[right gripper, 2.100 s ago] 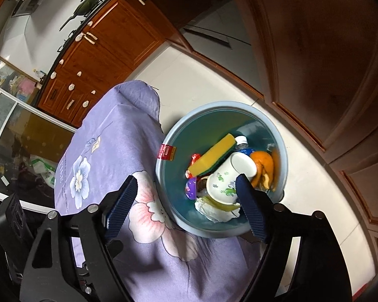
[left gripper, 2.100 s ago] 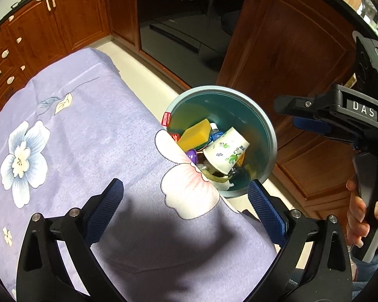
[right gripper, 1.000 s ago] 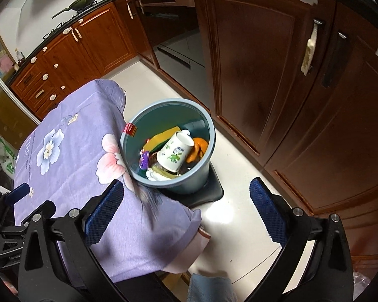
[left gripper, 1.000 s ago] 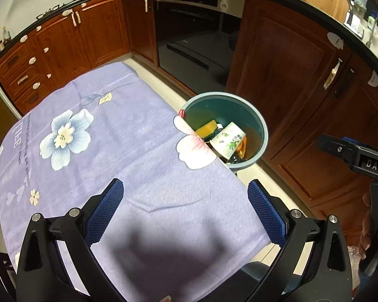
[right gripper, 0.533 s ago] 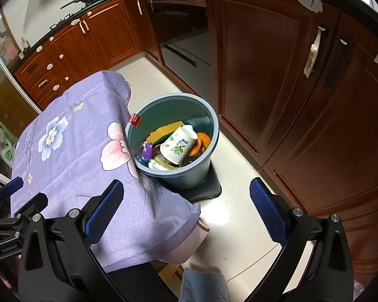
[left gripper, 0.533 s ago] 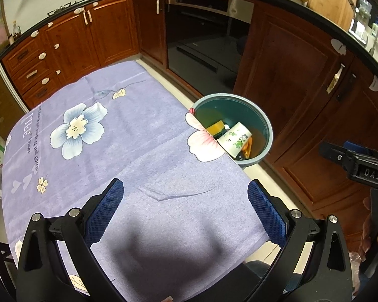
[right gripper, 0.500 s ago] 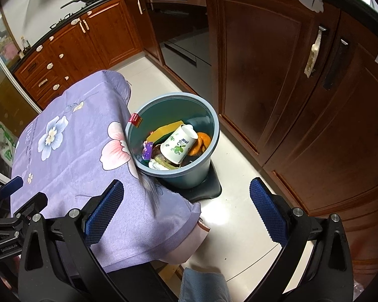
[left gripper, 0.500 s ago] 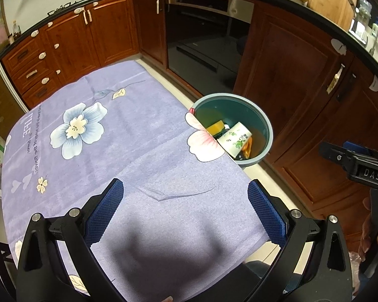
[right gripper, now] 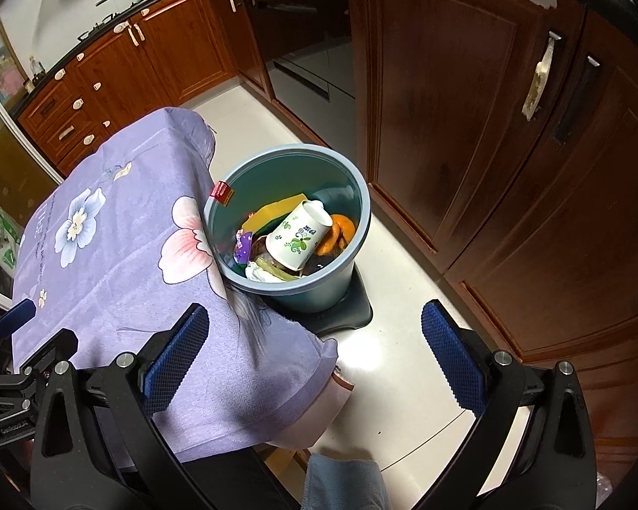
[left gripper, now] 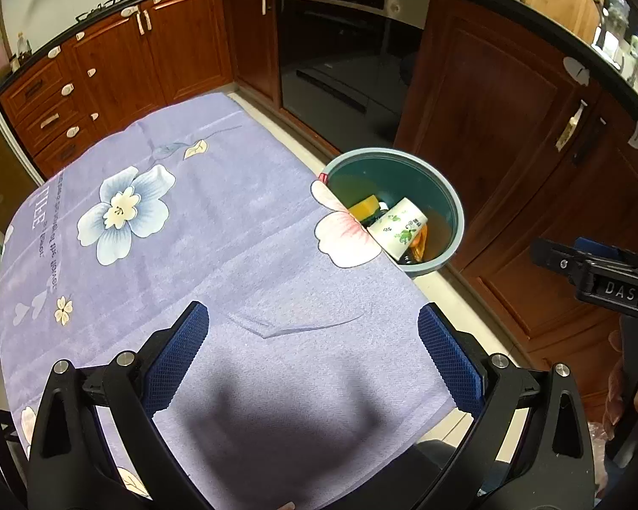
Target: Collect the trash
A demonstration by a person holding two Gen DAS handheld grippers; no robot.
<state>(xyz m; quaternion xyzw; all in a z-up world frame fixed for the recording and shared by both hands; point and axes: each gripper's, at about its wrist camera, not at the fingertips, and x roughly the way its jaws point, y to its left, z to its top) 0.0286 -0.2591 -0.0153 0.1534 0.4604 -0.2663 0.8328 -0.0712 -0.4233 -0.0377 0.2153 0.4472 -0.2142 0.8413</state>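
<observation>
My left gripper [left gripper: 312,348] is wide apart and holds nothing; it hangs above the purple tablecloth [left gripper: 217,229]. My right gripper [right gripper: 314,352] is also wide apart and empty, over the cloth's edge and the floor. The trash lies in the blue bin [right gripper: 348,182] beside the table — a white cup [right gripper: 297,233], an orange peel [right gripper: 338,233], a yellow piece. Only the right view shows the bin's black base [right gripper: 353,312].

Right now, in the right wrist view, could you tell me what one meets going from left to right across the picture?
Purple floral tablecloth → blue trash bin holding the paper cup → brown cabinet doors.
</observation>
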